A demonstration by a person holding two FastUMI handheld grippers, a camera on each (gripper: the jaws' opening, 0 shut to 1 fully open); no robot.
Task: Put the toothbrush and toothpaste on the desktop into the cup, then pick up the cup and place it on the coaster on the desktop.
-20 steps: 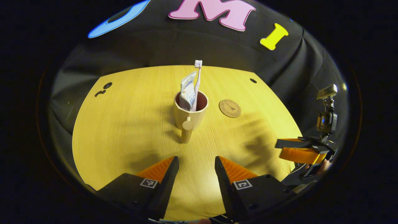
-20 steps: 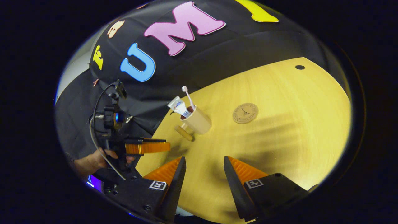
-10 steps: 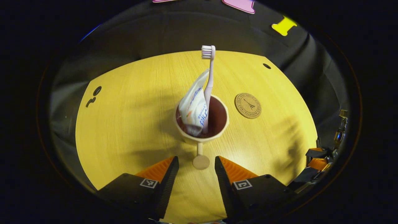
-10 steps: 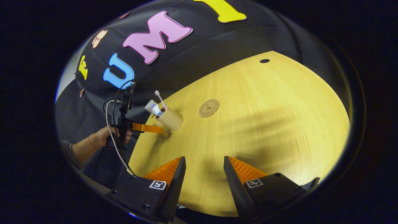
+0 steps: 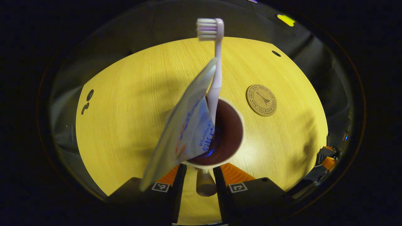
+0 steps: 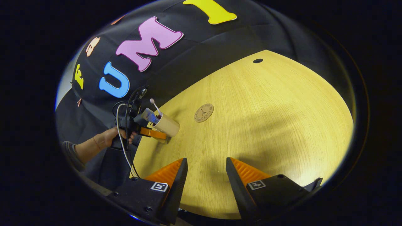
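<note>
Cup (image 5: 230, 138), rigid, light, top-heavy with toothbrush (image 5: 216, 62) and toothpaste (image 5: 185, 131): your left tool (image 5: 199, 182) straddles its handle (image 5: 205, 185), pinch unconfirmed; right tool (image 6: 207, 175) spread, idle.

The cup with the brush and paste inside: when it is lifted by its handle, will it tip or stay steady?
The cup probably leans away from its handle, since the left gripper straddles only that peg. The tall toothbrush and toothpaste lean outward, so likely top-heavy.
</note>
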